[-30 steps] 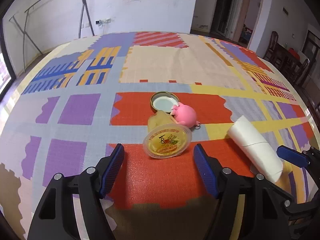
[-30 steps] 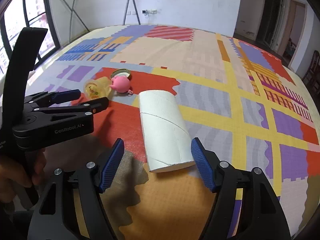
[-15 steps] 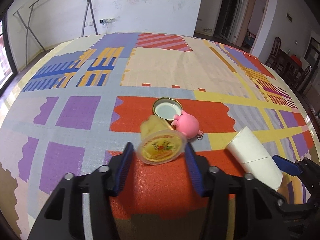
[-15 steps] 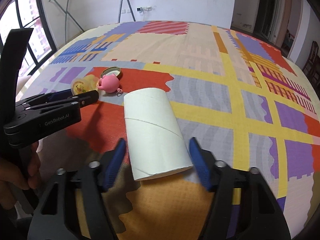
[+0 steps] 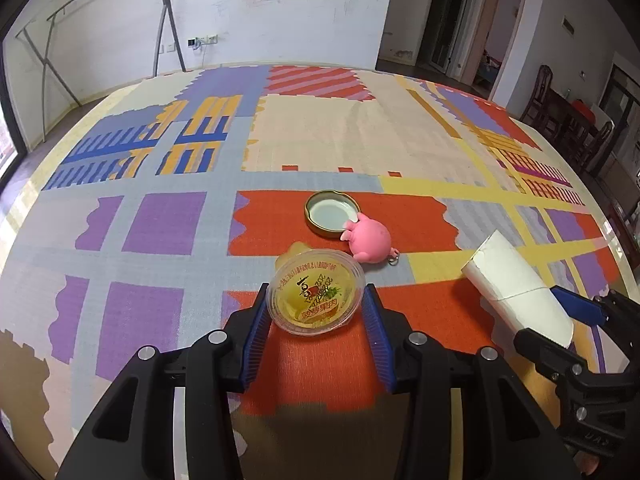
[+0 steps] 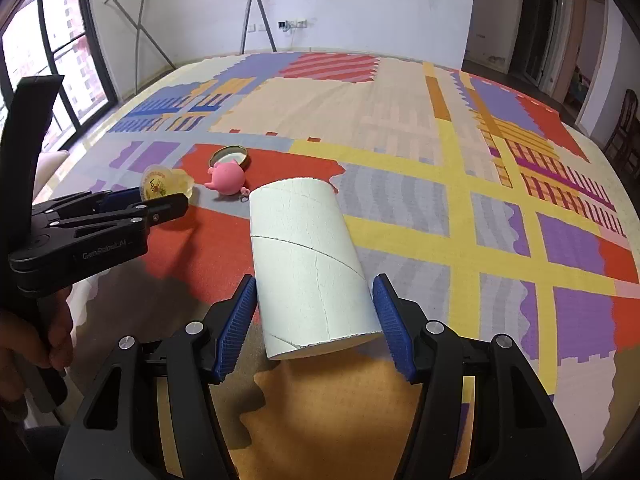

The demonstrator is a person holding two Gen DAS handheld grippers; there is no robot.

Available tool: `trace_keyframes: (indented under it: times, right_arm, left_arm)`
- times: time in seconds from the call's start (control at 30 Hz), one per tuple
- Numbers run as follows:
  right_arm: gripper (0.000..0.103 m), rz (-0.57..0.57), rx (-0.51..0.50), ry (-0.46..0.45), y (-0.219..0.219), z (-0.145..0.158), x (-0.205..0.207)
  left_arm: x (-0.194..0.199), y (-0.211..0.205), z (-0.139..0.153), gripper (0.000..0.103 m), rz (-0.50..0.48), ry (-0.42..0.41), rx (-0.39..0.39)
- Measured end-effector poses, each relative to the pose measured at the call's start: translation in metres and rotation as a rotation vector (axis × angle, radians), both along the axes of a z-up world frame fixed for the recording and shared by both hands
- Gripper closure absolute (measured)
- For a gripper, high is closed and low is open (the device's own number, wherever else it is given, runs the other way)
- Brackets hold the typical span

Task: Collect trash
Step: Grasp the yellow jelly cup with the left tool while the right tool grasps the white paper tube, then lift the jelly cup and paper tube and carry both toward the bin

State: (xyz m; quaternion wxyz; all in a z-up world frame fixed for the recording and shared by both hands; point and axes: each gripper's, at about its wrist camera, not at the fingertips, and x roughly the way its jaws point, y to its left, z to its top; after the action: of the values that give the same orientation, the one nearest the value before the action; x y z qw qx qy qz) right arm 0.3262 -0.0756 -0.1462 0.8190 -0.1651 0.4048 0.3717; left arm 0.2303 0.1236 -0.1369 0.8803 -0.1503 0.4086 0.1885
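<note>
A clear jelly cup [image 5: 316,293] with a yellow printed lid lies on its side on the patterned cloth. My left gripper [image 5: 315,307] is shut on its rim, both blue pads touching it; the cup also shows in the right wrist view [image 6: 166,185]. A white cardboard tube [image 6: 308,264] lies on the cloth. My right gripper [image 6: 314,312] has closed on its near end, pads against both sides. The tube shows at the right in the left wrist view [image 5: 516,288].
A gold jar lid [image 5: 332,218] lies open side up just behind the cup. A pink pig toy [image 5: 370,240] lies next to it, touching the lid. The patterned cloth [image 5: 160,220] covers a wide table. Chairs and doorways stand beyond the far right edge.
Both grippers moved forward and closed: the left onto the jelly cup, the right onto the white tube. The lid and pig toy have not moved.
</note>
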Motion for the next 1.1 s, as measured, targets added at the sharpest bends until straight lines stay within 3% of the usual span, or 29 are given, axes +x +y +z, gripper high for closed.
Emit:
trace_keyframes:
  times: [0.23,0.4,0.83,1.1]
  right_arm:
    - [0.044,0.040,-0.014,-0.025,-0.006,0.007,-0.008]
    - [0.044,0.078,-0.025,-0.036,-0.013,0.012,-0.018]
    - [0.044,0.196,-0.073,-0.105,-0.032,0.022,-0.059]
    - [0.044,0.244,-0.069,-0.064,-0.044,0.025,-0.074]
  left_arm:
    - [-0.010,-0.013,0.007,0.057,-0.059,0.015,0.050]
    - [-0.019,-0.021,0.010,0.057,-0.106,0.021,0.018]
    - [-0.050,-0.056,0.020,0.058,-0.228,0.032,0.072]
    - [-0.072,-0.074,0.022,0.058,-0.299,0.036,0.068]
